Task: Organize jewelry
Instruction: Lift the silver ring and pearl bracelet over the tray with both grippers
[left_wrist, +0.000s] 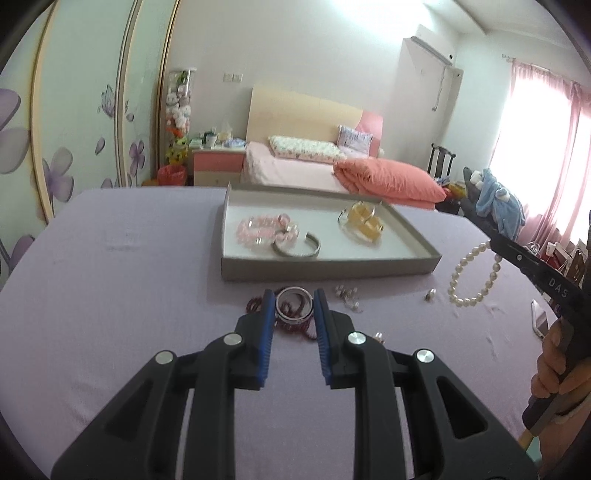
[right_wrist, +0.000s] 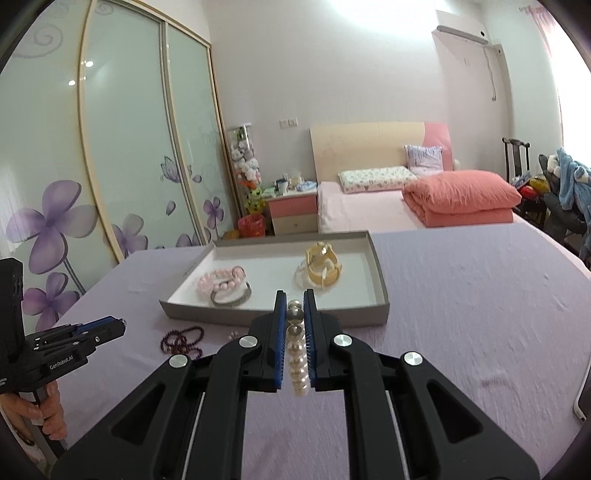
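A grey tray (left_wrist: 332, 264) (right_wrist: 380, 295) on the purple table holds pink bead bracelets (left_wrist: 266, 229) (right_wrist: 221, 280), a silver cuff (left_wrist: 299, 249) (right_wrist: 231, 297) and yellow bangles (left_wrist: 365, 219) (right_wrist: 323, 271). My left gripper (left_wrist: 294, 301) is shut on a silver ring-shaped bangle (left_wrist: 293, 304), just above a dark red bead string (left_wrist: 291, 325) (right_wrist: 183, 339). My right gripper (right_wrist: 294, 299) is shut on a white pearl bracelet (right_wrist: 297, 354), which hangs from it above the table right of the tray in the left wrist view (left_wrist: 472, 273).
Small silver pieces (left_wrist: 347, 295) and a small ring (left_wrist: 429, 294) lie on the cloth in front of the tray. A phone (left_wrist: 541, 319) lies at the table's right edge. A bed (right_wrist: 388, 206) and a sliding wardrobe (right_wrist: 110, 147) stand behind.
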